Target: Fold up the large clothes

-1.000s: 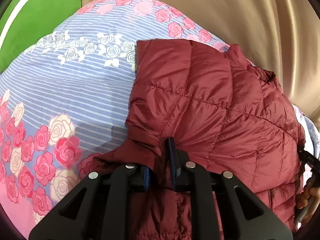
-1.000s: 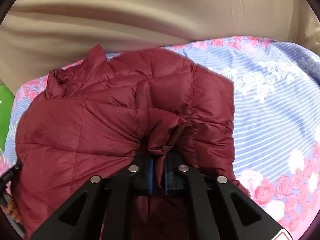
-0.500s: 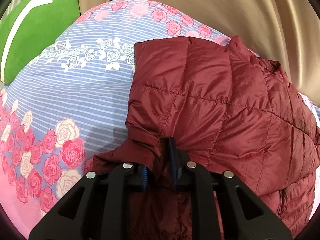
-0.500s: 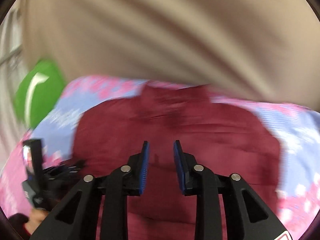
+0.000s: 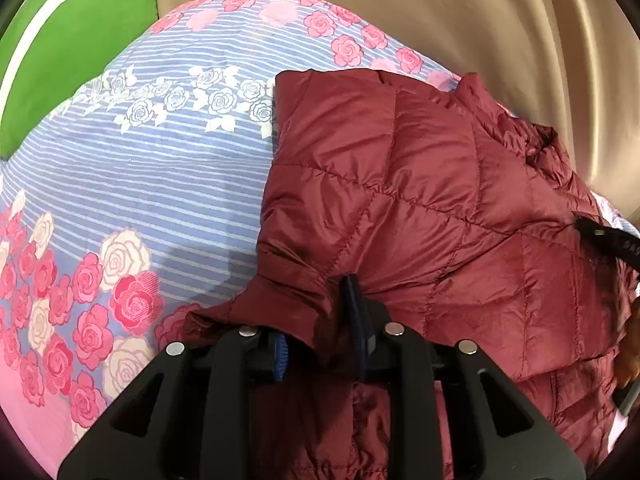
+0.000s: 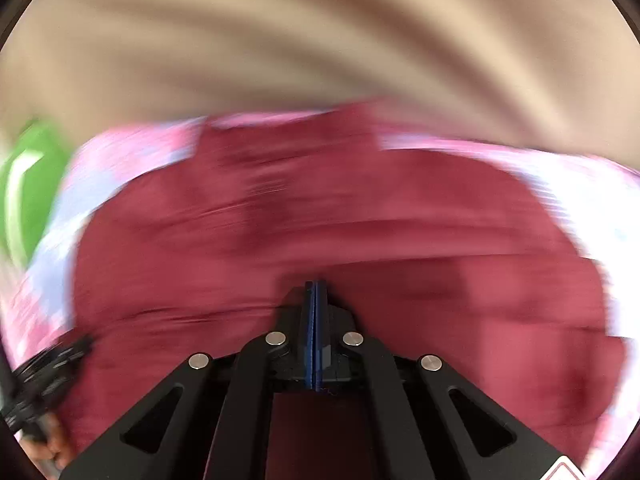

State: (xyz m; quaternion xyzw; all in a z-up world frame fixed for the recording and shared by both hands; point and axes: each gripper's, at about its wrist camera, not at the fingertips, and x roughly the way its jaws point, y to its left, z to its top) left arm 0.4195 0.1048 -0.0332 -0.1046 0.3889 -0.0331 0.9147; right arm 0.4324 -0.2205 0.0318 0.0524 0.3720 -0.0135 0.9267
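Note:
A maroon quilted jacket (image 5: 420, 208) lies folded on the floral bedsheet (image 5: 160, 184). My left gripper (image 5: 318, 336) sits at its near left corner with a bunched fold of the jacket between its blue pads; its jaws are opening and the fabric still drapes over both fingers. In the blurred right wrist view the jacket (image 6: 320, 232) fills the middle. My right gripper (image 6: 316, 292) hovers over it, shut with pad against pad and nothing between. Part of the right gripper (image 5: 612, 240) shows at the jacket's right edge in the left wrist view.
A green cushion (image 5: 68, 52) lies at the far left of the bed. A beige curtain (image 5: 440, 12) hangs behind the bed. The other gripper and a hand (image 6: 44, 380) show at the lower left of the right wrist view.
My right gripper let go of the jacket fold, pulled back and up, and closed on nothing. My left gripper stayed in place and its pads spread a little wider around the fold.

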